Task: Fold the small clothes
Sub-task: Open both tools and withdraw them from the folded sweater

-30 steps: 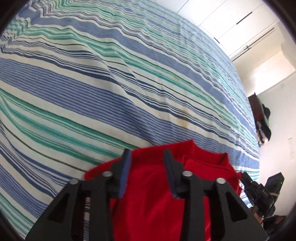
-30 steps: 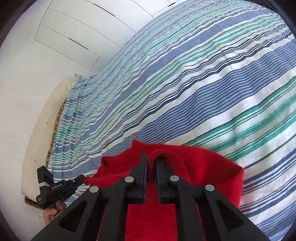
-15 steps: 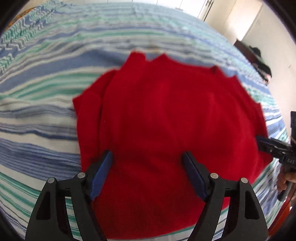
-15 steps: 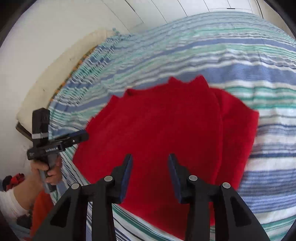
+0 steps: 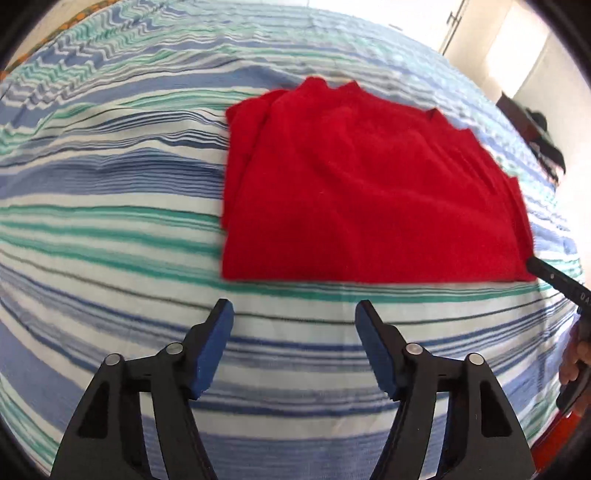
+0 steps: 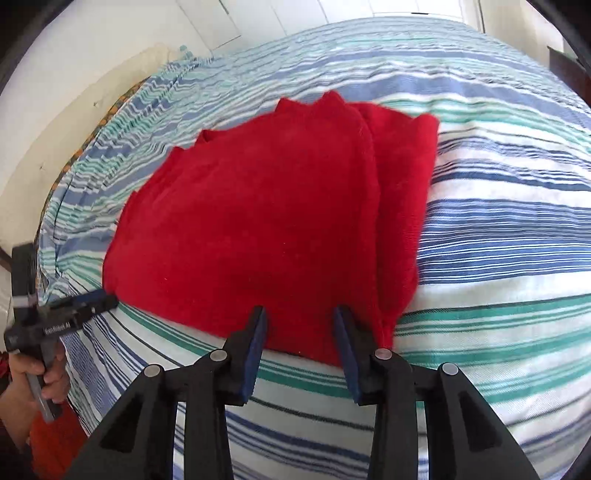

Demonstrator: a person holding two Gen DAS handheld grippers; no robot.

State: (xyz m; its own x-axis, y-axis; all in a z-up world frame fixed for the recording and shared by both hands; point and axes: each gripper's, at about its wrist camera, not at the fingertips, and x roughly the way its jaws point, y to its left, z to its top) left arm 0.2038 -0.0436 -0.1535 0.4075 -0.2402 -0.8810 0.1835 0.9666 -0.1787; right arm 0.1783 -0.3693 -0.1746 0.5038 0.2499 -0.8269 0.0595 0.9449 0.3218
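A striped sheet in blue, green and white covered the bed, with white cupboard doors on the far wall. The left gripper hung above bare sheet, jaws wide and just opened further, nothing between them. The red garment lay flat mid-bed. The right gripper hovered at its near edge, jaws partly apart, gripping nothing.

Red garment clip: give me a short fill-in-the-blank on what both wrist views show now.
1. The garment is coloured ____.
2. It lies on a ____ sheet.
3. The left claw holds ____.
4. The right claw is open over the garment's ____ edge.

Missing words: red; striped; nothing; near
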